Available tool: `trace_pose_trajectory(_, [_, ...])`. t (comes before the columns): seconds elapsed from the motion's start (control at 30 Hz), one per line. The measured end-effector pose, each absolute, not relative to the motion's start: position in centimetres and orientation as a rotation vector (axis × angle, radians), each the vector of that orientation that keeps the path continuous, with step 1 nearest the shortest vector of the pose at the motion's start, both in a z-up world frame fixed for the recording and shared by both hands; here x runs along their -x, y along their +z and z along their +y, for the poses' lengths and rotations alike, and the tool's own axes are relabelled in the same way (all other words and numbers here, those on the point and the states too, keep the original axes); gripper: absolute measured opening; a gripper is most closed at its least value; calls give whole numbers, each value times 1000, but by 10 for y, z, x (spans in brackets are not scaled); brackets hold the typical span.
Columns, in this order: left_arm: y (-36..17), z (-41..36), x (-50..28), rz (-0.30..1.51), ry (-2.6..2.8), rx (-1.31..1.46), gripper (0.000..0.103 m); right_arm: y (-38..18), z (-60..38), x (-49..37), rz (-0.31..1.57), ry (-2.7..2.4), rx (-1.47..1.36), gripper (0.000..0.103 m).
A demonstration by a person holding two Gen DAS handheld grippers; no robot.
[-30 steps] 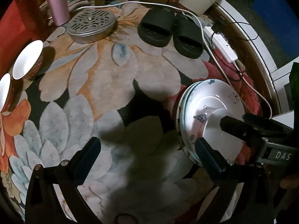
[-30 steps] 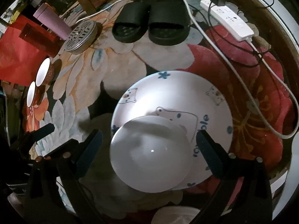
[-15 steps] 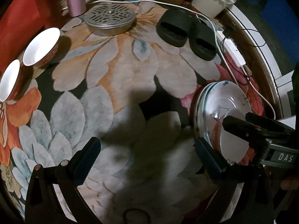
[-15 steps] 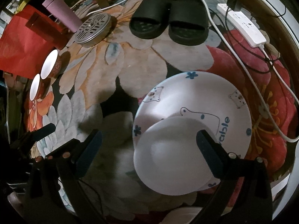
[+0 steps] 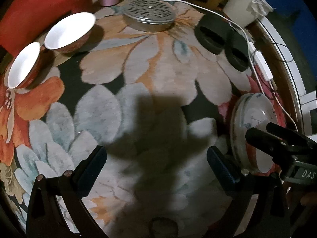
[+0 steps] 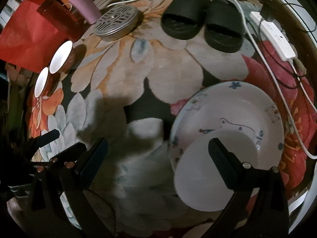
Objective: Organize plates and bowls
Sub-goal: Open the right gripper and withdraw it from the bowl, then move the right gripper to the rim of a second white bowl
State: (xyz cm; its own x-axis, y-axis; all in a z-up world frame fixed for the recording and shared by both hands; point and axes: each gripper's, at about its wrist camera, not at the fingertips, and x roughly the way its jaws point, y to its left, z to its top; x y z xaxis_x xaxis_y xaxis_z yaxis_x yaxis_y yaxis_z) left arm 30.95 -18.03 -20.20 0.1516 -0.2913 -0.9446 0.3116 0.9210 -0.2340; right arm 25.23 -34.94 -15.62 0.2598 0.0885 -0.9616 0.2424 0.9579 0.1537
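Judging from the floral rug, one white bowl (image 6: 200,174) already sits on the stacked plates (image 6: 233,107) at four o'clock, two red bowls (image 5: 69,32) wait at ten o'clock, and both the left gripper (image 5: 156,170) and right gripper (image 6: 158,158) gape wide, empty.

The right finger (image 6: 223,164) hides part of the bowl (image 6: 200,178); plate (image 6: 233,107) motifs blur.

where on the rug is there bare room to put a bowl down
The wide middle of the rug is bare, bordered by the two bowls at left, the metal lid and slippers beyond, and the plate stack at right. Past the plates it is crowded with the power strip and cables.
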Motion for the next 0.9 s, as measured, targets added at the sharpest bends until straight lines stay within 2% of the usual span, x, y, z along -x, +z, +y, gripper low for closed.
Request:
trace_pose_trajectory(0.53, [-205,-92,-342,1332,-262,76,101,-170,-281,-292,1338,25,-251,102])
trace_pose_trajectory(0.9, [-199,-12,-375,1294,-80,197,102,-174,-213,-369,1304,182,-249,102])
